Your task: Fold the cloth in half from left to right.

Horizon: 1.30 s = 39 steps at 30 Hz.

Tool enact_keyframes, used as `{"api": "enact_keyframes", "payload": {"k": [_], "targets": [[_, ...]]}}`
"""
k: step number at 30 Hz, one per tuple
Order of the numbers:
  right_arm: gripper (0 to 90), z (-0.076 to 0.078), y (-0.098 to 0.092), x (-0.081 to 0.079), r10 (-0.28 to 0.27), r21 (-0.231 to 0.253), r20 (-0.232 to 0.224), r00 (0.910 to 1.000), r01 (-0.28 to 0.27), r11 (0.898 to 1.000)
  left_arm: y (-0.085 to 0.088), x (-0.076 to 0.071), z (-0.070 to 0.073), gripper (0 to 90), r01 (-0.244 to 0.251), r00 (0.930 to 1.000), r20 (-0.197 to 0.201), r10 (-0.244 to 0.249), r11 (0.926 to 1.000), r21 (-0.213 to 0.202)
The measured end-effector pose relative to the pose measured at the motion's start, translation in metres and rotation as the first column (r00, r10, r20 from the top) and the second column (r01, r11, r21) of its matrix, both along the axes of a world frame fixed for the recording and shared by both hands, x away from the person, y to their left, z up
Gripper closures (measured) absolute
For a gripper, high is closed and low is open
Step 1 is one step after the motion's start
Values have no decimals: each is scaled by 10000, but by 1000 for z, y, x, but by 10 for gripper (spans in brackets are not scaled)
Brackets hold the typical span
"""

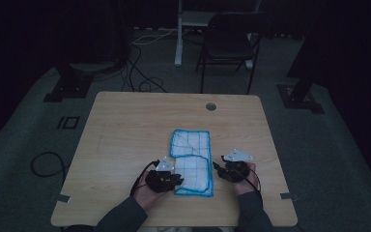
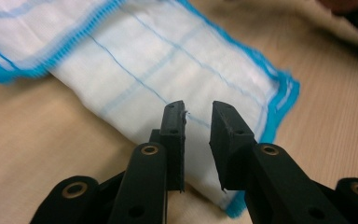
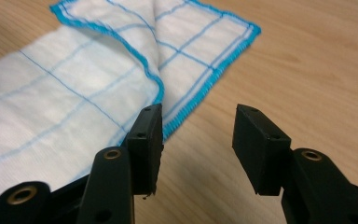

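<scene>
Folding of a white, blue-edged checked cloth [image 1: 192, 162] on the wooden tabletop [image 1: 125, 130].
Both hand-held grippers, left [image 2: 198, 123] and right [image 3: 196, 133], are held apart, empty; an edge must next be pinched.

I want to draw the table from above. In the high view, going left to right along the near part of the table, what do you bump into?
The left gripper in the person's hand → the white cloth with blue grid lines and bright blue stitched edge → the right gripper with its grey three-cornered plate.
</scene>
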State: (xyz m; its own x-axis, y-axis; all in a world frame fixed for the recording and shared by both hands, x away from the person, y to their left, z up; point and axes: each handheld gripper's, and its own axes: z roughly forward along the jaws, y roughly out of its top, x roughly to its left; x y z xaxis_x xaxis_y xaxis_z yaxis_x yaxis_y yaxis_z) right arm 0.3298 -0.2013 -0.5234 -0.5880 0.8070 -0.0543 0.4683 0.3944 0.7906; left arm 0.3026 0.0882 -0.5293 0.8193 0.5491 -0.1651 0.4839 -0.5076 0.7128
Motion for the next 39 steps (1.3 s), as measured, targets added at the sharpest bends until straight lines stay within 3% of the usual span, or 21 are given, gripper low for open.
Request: {"api": "enact_keyframes", "payload": {"k": [3,12,23,39], "targets": [[528,5,5,1,124,36,127,9998,-125,9999,-3,-3,-8,757,82,10000,6,-82,9997,243],[529,16,27,8,674,46,332,9972,-676,9977,1,-5,-13,757,15,10000,13,-14,9999,-171],[529,27,52,20,1322,-73,526,9898,-1320,9912,2,-6,-15,756,-49,9999,99,52,9996,-285],[538,21,99,40,2448,-96,290,9691,-2446,9696,2,-7,-16,756,-75,9999,150,80,9993,-356]]}}
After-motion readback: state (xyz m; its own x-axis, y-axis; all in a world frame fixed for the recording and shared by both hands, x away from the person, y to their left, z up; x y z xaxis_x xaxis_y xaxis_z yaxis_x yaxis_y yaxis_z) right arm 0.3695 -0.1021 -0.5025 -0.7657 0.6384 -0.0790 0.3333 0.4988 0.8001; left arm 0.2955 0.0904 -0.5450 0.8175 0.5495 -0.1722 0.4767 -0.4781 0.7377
